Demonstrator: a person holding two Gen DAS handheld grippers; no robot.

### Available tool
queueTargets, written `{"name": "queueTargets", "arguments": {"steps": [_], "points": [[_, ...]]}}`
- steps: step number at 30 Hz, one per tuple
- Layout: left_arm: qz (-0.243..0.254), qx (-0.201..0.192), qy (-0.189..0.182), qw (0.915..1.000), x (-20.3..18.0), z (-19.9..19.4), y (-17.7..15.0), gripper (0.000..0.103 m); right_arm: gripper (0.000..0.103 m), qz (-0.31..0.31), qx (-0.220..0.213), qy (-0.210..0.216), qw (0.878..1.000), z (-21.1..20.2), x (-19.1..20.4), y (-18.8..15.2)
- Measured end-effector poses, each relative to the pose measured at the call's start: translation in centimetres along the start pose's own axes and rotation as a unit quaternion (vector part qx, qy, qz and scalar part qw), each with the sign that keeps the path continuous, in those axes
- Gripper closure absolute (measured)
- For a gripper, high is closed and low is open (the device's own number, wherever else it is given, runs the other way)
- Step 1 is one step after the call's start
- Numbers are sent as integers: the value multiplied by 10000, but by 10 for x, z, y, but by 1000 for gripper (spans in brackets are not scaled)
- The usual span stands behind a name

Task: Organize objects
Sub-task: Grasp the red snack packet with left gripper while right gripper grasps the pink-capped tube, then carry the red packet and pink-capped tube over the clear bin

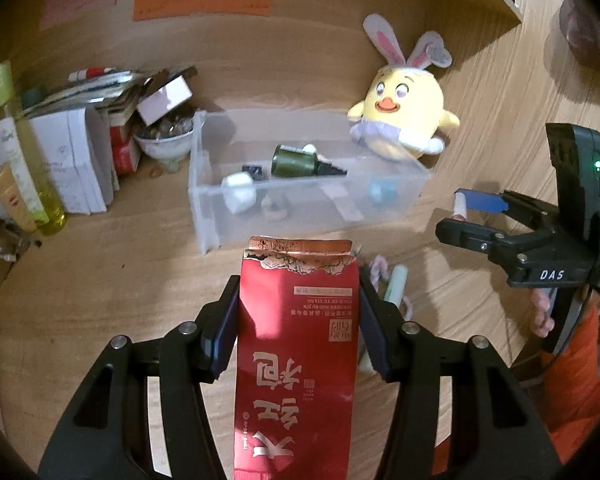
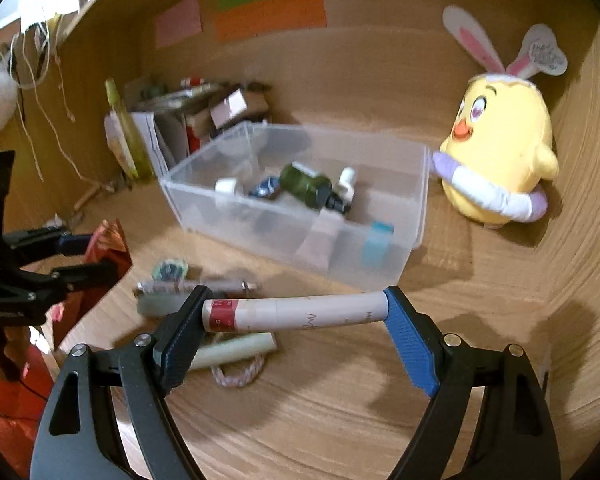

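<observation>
A red foil packet (image 1: pixel 296 344) is clamped by the left gripper (image 1: pixel 298 320), half open. A white tube (image 2: pixel 296 312) is pinched endwise by the right gripper (image 2: pixel 296 320), spread wide. Clear bin (image 2: pixel 416 236) at twelve o'clock. Tube may buckle and slip out.

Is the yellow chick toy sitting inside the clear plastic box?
No, the yellow plush chick stands on the wooden surface beside the clear plastic box, outside its wall.
</observation>
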State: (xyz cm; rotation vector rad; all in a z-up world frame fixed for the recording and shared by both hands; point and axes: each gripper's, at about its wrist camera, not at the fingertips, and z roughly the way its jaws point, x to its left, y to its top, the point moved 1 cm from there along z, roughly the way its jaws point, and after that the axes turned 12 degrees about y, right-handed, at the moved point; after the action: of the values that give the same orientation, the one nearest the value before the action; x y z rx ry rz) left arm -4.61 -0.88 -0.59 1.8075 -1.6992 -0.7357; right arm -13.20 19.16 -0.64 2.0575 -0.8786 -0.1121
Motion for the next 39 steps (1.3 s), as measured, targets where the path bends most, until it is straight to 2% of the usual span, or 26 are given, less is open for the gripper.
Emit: {"name": "queueTargets", "arguments": {"steps": [4,12,24,28,32,39], "points": [[-79,-67,-190,9998,-2,-2,17,49,20,40,-157,3,9999,-2,-2,9],[-136,-157,-85,9997,1,6,49,49,20,-5,-313,-88,9995,2,-5,29],[-271,-202,-89,9994,7,37,90,49,20,40,-474,-130,9988,19,-16,69],[-331,-64,-167,9993,7,55,100,49,20,106,-516,-180,9985,24,-22,80],[-289,28,-127,9995,4,70,112,49,20,244,-473,-213,9984,36,-32,86],[-263,230,-177,9992,3,97,132,49,20,553,-133,-265,9980,69,-55,80]]}}
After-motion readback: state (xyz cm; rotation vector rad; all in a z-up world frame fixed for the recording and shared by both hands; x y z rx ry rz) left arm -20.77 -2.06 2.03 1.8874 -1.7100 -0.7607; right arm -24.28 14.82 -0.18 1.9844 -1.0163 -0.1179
